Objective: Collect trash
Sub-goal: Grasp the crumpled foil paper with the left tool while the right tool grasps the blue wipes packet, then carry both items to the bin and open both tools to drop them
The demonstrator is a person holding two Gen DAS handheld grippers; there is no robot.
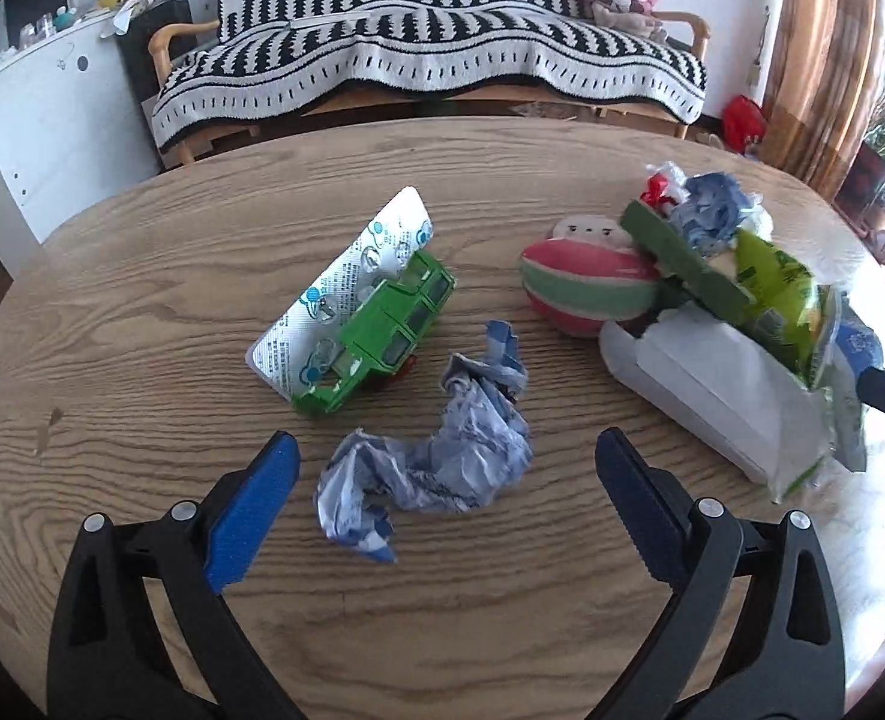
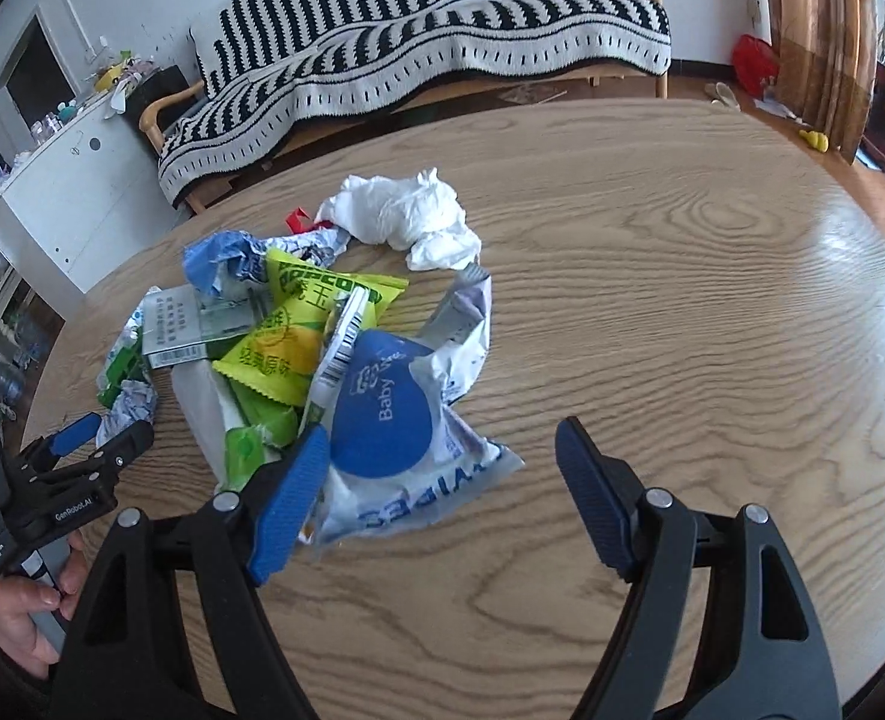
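In the left wrist view my left gripper (image 1: pixel 445 447) stands open over a crumpled blue-and-white wrapper (image 1: pixel 436 450) that lies between its blue pads without touching them. Behind it a green toy car (image 1: pixel 379 333) rests on a silver blister pack (image 1: pixel 346 282). At the right is a trash pile (image 1: pixel 742 300). In the right wrist view my right gripper (image 2: pixel 442 438) is open above the near edge of that pile (image 2: pixel 298 348), over a blue-and-white baby wipes packet (image 2: pixel 394 420). A yellow popcorn bag (image 2: pixel 304 330) and a crumpled white tissue (image 2: pixel 406 216) lie in the pile.
A striped red-and-green plush ball (image 1: pixel 586 288) leans against the pile. The round wooden table (image 2: pixel 712 276) has open surface on the right. A sofa with a black-and-white blanket (image 1: pixel 430 66) stands behind, a white cabinet (image 1: pixel 34 120) to the left. A hand (image 2: pixel 28 618) holds the left gripper.
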